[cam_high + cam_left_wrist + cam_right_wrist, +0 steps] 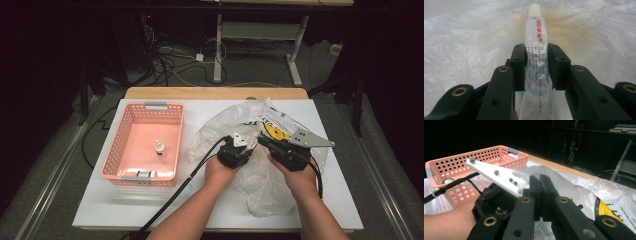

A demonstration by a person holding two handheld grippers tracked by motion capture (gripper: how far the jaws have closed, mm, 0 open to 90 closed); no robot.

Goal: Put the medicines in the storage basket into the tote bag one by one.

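A crumpled clear plastic bag (260, 185) with a yellow printed pack inside lies on the white table, right of centre. My left gripper (244, 145) reaches into the bag's mouth. In the left gripper view its jaws (536, 53) are shut on a white tube (536, 37) with red and blue "999" print, the white cap pointing away, with bag film (469, 45) behind. My right gripper (264, 142) sits close beside the left one; its jaws (540, 178) are closed together on a fold of the bag (584, 187).
A pink perforated basket (127, 150) stands on the left of the table and holds a small bottle (159, 148). In the right gripper view the basket (461, 162) stands beyond the left hand. Cables trail off the front edge. Desk legs and wires lie beyond the far edge.
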